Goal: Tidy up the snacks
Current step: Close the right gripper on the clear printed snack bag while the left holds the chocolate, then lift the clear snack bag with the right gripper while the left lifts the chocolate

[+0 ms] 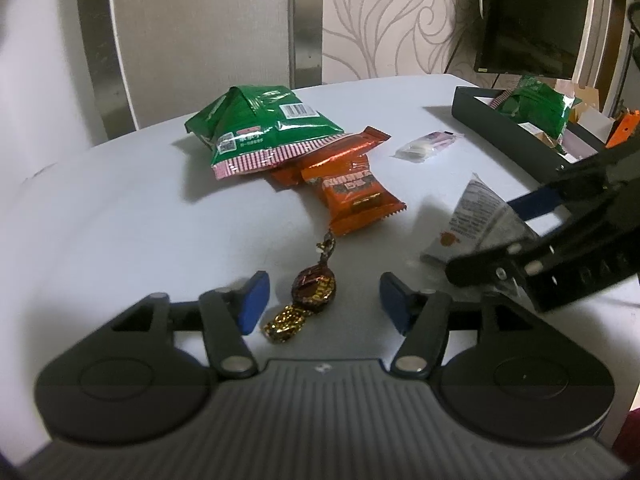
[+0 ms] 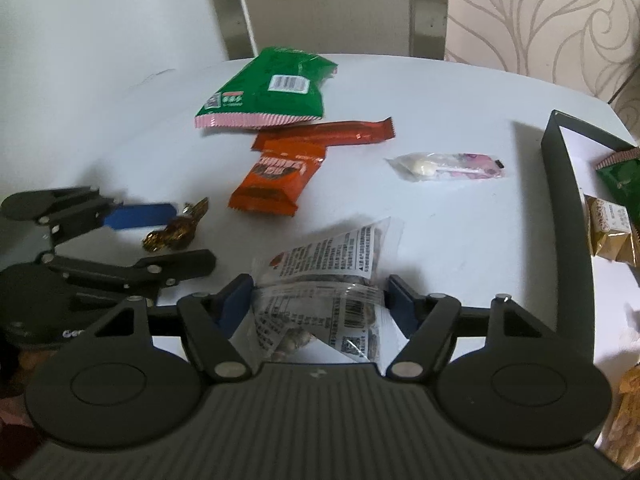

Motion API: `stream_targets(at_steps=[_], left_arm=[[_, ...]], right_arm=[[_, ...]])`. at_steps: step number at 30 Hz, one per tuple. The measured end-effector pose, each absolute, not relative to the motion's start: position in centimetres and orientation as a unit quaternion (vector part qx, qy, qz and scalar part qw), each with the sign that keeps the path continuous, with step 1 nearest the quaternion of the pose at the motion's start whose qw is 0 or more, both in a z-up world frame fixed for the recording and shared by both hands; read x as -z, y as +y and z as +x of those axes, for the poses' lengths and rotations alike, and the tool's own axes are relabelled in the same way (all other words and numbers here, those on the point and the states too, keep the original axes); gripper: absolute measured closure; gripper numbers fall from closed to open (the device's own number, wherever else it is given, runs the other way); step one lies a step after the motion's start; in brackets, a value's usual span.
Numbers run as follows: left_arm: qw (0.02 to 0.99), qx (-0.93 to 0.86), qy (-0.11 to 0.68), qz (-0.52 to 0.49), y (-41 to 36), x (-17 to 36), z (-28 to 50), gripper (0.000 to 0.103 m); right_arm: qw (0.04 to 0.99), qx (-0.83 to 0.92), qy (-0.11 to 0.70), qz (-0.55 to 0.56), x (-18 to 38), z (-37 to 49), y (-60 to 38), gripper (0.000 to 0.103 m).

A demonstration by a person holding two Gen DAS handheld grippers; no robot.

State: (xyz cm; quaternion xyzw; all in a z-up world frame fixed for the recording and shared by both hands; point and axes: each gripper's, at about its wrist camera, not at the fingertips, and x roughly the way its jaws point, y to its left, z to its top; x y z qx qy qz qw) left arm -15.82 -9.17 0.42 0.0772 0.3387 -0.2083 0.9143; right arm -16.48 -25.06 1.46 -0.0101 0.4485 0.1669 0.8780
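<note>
White round table point(image 1: 120, 220); swirl-patterned wallpaper point(image 1: 392, 16) behind; dark monitor point(image 1: 528, 20) at right.

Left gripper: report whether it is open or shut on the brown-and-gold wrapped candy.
Open. The left gripper has its blue pads standing clear on either side of the brown-and-gold wrapped candy, which lies on the white table.

Your light is dim and soft, with a cool cast over the bench point(image 1: 120, 216). Shadows under the snack packets are faint. The green packet point(image 1: 264, 128) throws small glints. Both views bow hard at the edges, and the detail is slightly smeared.
</note>
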Motion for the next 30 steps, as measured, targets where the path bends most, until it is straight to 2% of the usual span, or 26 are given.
stream_targets(at_steps=[16, 17, 19, 23, 25, 26, 30], left_arm=[[0.912, 0.218, 0.339, 0.080, -9.11, -0.41, -15.68, 0.041], [0.912, 0.220, 0.338, 0.081, -9.16, -0.43, -15.70, 0.043], [0.911, 0.223, 0.336, 0.084, -9.24, -0.46, -15.81, 0.055], [0.911, 0.223, 0.336, 0.083, -9.09, -0.52, -15.90, 0.061], [0.910, 0.226, 0.338, 0.081, -9.08, -0.61, -15.95, 0.074], [0.909, 0.229, 0.339, 0.081, -9.13, -0.64, -16.02, 0.077], [0.908, 0.230, 0.341, 0.081, -9.16, -0.67, -16.33, 0.076]], right_arm=[[0.878, -0.179, 0.444, -0.025, -1.05, -17.37, -24.76, 0.027], [0.878, -0.178, 0.444, -0.024, -1.07, -17.35, -24.78, 0.026], [0.878, -0.173, 0.447, -0.018, -1.14, -17.24, -24.95, 0.022], [0.883, -0.167, 0.438, -0.013, -1.58, -17.28, -25.31, 0.020], [0.887, -0.163, 0.431, -0.018, -1.84, -17.28, -25.34, 0.018], [0.888, -0.161, 0.430, -0.021, -1.90, -17.24, -25.31, 0.016], [0.888, -0.161, 0.431, -0.024, -1.77, -17.12, -25.24, 0.014]])
